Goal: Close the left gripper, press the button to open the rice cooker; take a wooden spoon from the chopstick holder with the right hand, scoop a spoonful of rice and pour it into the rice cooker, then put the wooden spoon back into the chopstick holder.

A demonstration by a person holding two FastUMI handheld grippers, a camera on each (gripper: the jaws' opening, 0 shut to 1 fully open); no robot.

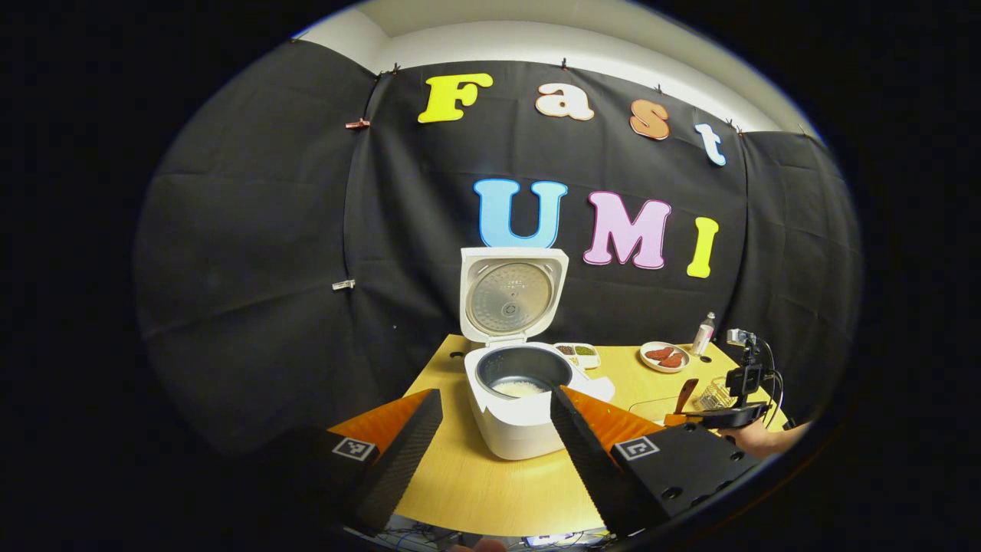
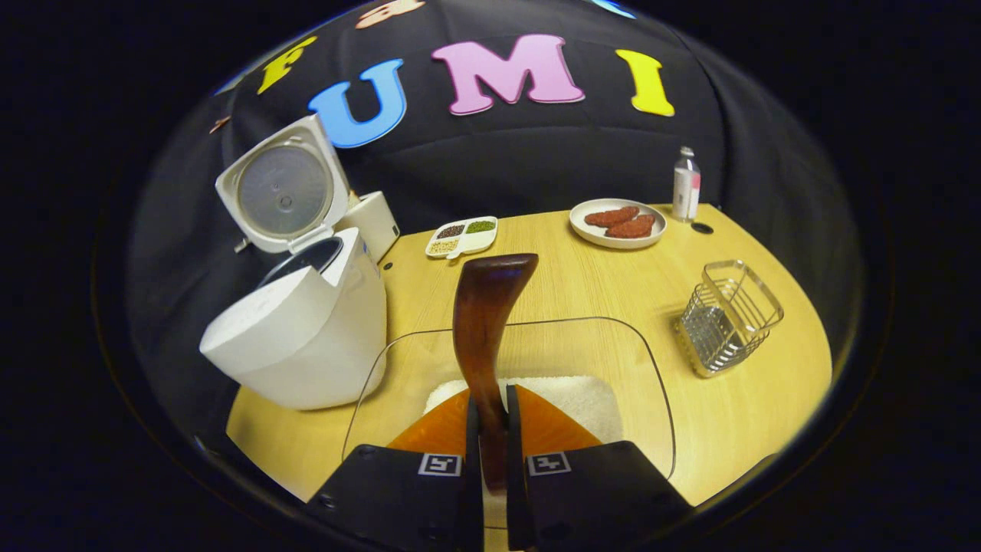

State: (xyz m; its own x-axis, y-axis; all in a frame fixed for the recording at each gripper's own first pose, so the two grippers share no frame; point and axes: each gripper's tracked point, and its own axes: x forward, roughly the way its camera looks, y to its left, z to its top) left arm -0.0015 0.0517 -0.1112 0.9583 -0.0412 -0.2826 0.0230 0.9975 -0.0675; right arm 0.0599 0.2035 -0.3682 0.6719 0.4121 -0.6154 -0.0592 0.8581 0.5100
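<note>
— Where is the spoon?
— The wooden spoon [image 2: 484, 330] stands clamped by its handle between the two fingers of the right gripper [image 2: 490, 429], its bowl end raised over a clear tray [image 2: 651, 368] that holds white rice [image 2: 582, 399]. In the left gripper view the same spoon [image 1: 686, 395] shows far right, beside the right gripper [image 1: 728, 414] and the hand [image 1: 762, 438] that carries it.

— And the cooker?
— The rice cooker [image 1: 515, 399] sits on the tabletop [image 1: 490, 491] with its lid [image 1: 512, 295] swung up; a little rice [image 1: 520, 388] lies in the inner pot. In the right gripper view the cooker [image 2: 303, 337] stands just left of the tray.

— The left gripper?
— The left gripper [image 1: 498, 441] hangs in front of the cooker, its fingers spread wide apart and gripping nothing.

— What else is on the tabletop?
— A wire holder [image 2: 728, 316] right of the tray, its inside hard to make out; farther back a plate [image 2: 618, 222] of reddish pieces, a small bottle [image 2: 686, 184] beside it, and a divided dish [image 2: 462, 236] of grains near the cooker.
</note>
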